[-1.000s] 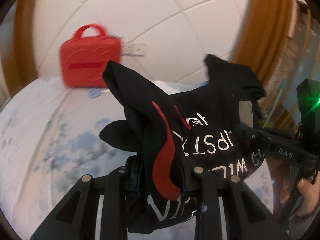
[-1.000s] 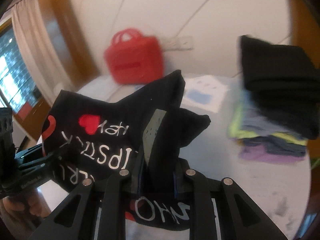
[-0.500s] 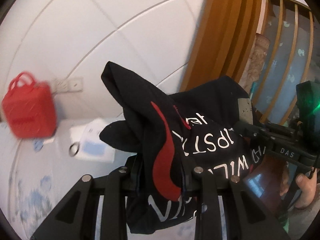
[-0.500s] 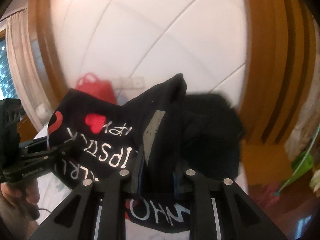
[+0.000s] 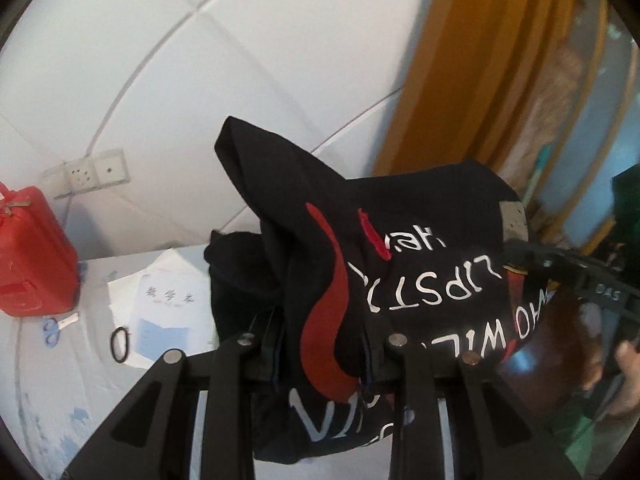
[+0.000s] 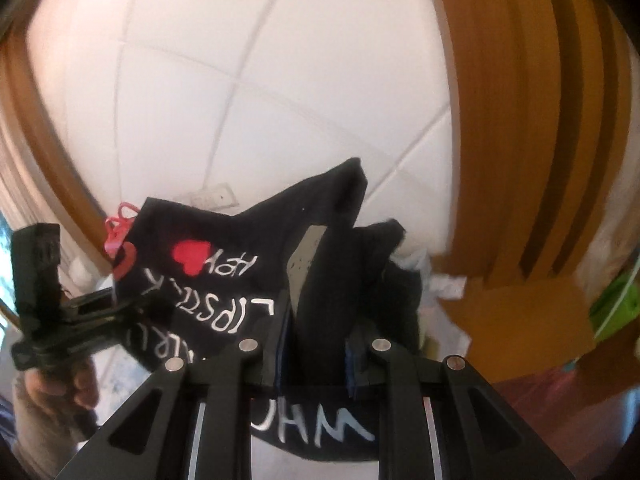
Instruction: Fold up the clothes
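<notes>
Black shirt (image 5: 420,240) (white lettering, red print) hangs bunched, clamped in both hand-held grippers (image 5: 320,344) (image 6: 316,344).

A pale table (image 5: 48,380) bears a red case (image 5: 32,256), papers (image 5: 168,304) and a black ring (image 5: 120,345)

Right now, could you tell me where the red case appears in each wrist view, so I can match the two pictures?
Left wrist: the red case stands at the far left edge, on the table below the wall sockets.
Right wrist: only its red handle peeks out at centre left, behind the black T-shirt.
Shared landmark: the wall sockets, just above the case in both.
</notes>
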### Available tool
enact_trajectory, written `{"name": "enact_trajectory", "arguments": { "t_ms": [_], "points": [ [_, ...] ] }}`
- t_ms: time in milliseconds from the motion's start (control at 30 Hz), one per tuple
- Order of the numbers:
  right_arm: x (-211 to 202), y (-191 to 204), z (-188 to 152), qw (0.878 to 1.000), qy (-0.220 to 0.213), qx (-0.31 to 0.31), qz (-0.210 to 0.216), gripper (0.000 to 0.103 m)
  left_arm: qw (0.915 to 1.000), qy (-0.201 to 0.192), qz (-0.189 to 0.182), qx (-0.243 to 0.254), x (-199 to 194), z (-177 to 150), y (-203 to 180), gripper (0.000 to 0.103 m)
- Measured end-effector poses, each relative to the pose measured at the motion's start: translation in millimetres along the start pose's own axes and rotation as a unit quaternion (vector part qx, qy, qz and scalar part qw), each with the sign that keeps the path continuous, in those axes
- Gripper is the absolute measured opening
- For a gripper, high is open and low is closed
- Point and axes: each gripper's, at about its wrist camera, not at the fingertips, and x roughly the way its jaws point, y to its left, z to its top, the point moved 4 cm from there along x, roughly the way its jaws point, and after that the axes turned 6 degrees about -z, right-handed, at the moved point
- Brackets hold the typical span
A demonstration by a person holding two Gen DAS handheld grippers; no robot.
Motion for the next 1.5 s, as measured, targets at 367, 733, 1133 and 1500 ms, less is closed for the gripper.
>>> {"name": "enact_trajectory", "arguments": {
  "t_ms": [367, 733, 1133, 1500],
  "points": [
    [66, -40, -22, 0.997, 0.04, 0.062, -0.018, 0.021, 0.9988, -0.003, -0.018, -0.045, 42, -20, 19, 0.074],
    [44, -26, -19, 0.998, 0.014, 0.028, -0.059, 0.058, 0.9956, -0.053, 0.077, -0.009, 6, -23, 8, 0.103],
    [-14, 4, -22, 0.994, -0.063, -0.004, -0.087, 0.089, 0.9955, -0.064, 0.071, 0.003, -38, -40, -14, 0.103],
    [-33, 24, -77, 0.994, -0.067, -0.007, -0.09, 0.103, 0.997, -0.041, 0.065, 0.005, -55, -106, -50, 0.103]
  ]
}}
